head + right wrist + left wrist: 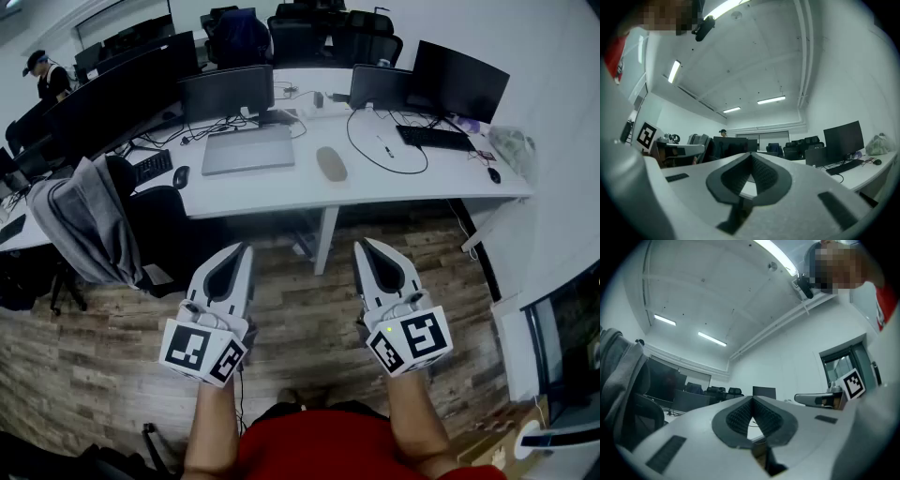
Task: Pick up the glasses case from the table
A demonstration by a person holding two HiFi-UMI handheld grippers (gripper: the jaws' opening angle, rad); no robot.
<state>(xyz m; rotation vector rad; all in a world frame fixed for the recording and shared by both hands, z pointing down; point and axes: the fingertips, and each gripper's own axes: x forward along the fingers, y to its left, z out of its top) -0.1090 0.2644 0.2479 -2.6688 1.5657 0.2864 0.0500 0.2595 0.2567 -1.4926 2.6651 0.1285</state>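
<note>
- The left gripper (243,250) and right gripper (363,246) are nearest, side by side over the wooden floor (309,328). Each has its jaws pressed together with nothing between them.
- To the left, a chair (155,220) draped with a grey jacket (84,225) stands at the table's near edge.
- Farther on is the white table (394,183). The glasses case (331,163) lies on it, just right of a closed laptop (247,150) and well apart from both grippers.
- Farther right lies a keyboard (433,138), with dark monitors (457,82) behind it.
</note>
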